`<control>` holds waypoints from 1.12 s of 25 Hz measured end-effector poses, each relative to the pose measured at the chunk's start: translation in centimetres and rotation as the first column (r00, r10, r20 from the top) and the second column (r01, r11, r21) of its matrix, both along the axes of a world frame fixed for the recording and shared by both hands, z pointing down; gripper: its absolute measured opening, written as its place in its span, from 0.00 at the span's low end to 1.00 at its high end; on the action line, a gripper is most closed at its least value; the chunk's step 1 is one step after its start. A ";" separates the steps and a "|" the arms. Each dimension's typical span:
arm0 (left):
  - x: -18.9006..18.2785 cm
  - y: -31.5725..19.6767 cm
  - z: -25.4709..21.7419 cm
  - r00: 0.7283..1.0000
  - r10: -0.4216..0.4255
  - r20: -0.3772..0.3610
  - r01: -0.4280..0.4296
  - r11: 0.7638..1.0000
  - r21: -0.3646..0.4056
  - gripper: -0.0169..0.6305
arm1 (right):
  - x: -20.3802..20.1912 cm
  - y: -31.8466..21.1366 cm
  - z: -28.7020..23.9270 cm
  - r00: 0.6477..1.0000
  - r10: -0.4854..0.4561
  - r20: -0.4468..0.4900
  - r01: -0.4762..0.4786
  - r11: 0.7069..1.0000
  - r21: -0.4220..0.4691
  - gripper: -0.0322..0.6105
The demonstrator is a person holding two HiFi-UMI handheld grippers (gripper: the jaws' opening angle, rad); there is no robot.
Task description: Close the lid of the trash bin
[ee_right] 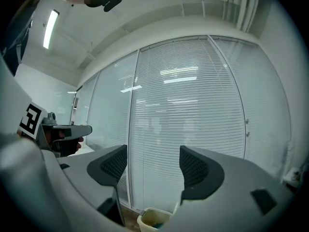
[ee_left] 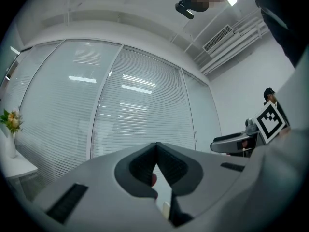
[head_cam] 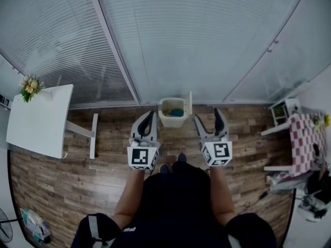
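Note:
A small cream trash bin (head_cam: 172, 113) stands on the wood floor against the glass wall, with blue and yellow rubbish inside. Its lid (head_cam: 190, 103) stands upright at the bin's right side, so the bin is uncovered. My left gripper (head_cam: 150, 115) hangs just left of the bin, above the floor, its jaws closed together with nothing between them (ee_left: 155, 148). My right gripper (head_cam: 208, 117) is just right of the bin, open and empty (ee_right: 153, 150). In the right gripper view the bin (ee_right: 154, 219) shows low down, below the gap between the jaws.
A white table (head_cam: 39, 119) with a vase of flowers (head_cam: 30, 86) stands at the left. At the right are a checkered table (head_cam: 306, 137) and a small white shelf (head_cam: 283, 110). The blinds-covered glass wall (head_cam: 196, 40) runs behind the bin. The person's shoes (head_cam: 171, 164) are near the bin.

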State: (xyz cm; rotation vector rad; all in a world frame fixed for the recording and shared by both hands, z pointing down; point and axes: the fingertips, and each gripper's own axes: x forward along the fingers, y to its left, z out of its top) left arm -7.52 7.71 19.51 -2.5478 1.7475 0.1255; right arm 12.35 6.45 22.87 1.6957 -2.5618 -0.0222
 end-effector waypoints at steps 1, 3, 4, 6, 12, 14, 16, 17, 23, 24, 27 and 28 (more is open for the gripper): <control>-0.3 0.1 0.2 1.000 -0.001 -0.002 0.001 1.000 -0.005 0.04 | -0.1 0.1 0.2 1.000 0.003 -0.006 -0.003 1.000 0.002 0.53; -0.9 0.3 0.6 1.000 -0.004 0.007 0.004 1.000 -0.023 0.04 | -0.6 0.5 0.3 1.000 -0.004 -0.006 0.004 1.000 -0.006 0.54; -1.2 0.3 0.9 1.000 -0.004 0.015 0.005 1.000 -0.031 0.04 | -0.9 0.7 0.3 1.000 -0.007 -0.001 0.007 1.000 -0.011 0.55; -1.4 0.2 1.1 1.000 -0.003 0.022 0.003 0.999 -0.034 0.04 | -1.1 0.8 0.4 1.000 -0.006 0.004 0.006 1.000 -0.013 0.55; -1.0 -0.7 1.7 1.000 -0.001 0.006 0.002 1.000 -0.028 0.04 | 0.0 -0.2 1.7 1.000 0.024 0.000 -0.024 1.000 -0.012 0.56; -1.0 -1.2 2.0 1.000 0.000 0.015 0.001 1.000 -0.026 0.04 | 0.0 -0.9 2.1 1.000 0.024 0.003 -0.024 1.000 -0.016 0.56; -0.9 -1.7 2.3 1.000 -0.002 0.021 0.003 0.999 -0.032 0.04 | -0.3 -1.6 2.5 1.000 0.022 0.012 -0.022 0.999 -0.034 0.56; -0.8 -2.1 2.3 1.000 -0.003 0.020 0.004 0.999 -0.032 0.04 | -0.2 -2.0 2.7 1.000 0.021 0.010 -0.021 0.999 -0.036 0.56; 0.1 -5.0 3.0 0.999 -0.002 0.046 0.004 0.999 -0.036 0.04 | -0.3 -4.9 3.5 1.000 0.009 0.006 -0.009 0.999 -0.040 0.56; 0.0 -5.4 3.2 0.998 -0.006 0.058 0.008 0.999 -0.035 0.04 | -0.4 -5.3 3.8 1.000 0.008 -0.005 -0.008 0.999 -0.048 0.56; 0.1 -6.7 3.5 0.997 -0.032 0.072 0.034 0.999 -0.026 0.04 | -0.2 -6.5 4.6 1.000 -0.002 -0.025 0.000 0.998 -0.070 0.56; 0.4 -7.0 3.4 0.997 -0.040 0.070 0.041 0.999 -0.019 0.04 | -0.1 -6.8 4.8 1.000 0.001 -0.016 -0.002 0.997 -0.078 0.56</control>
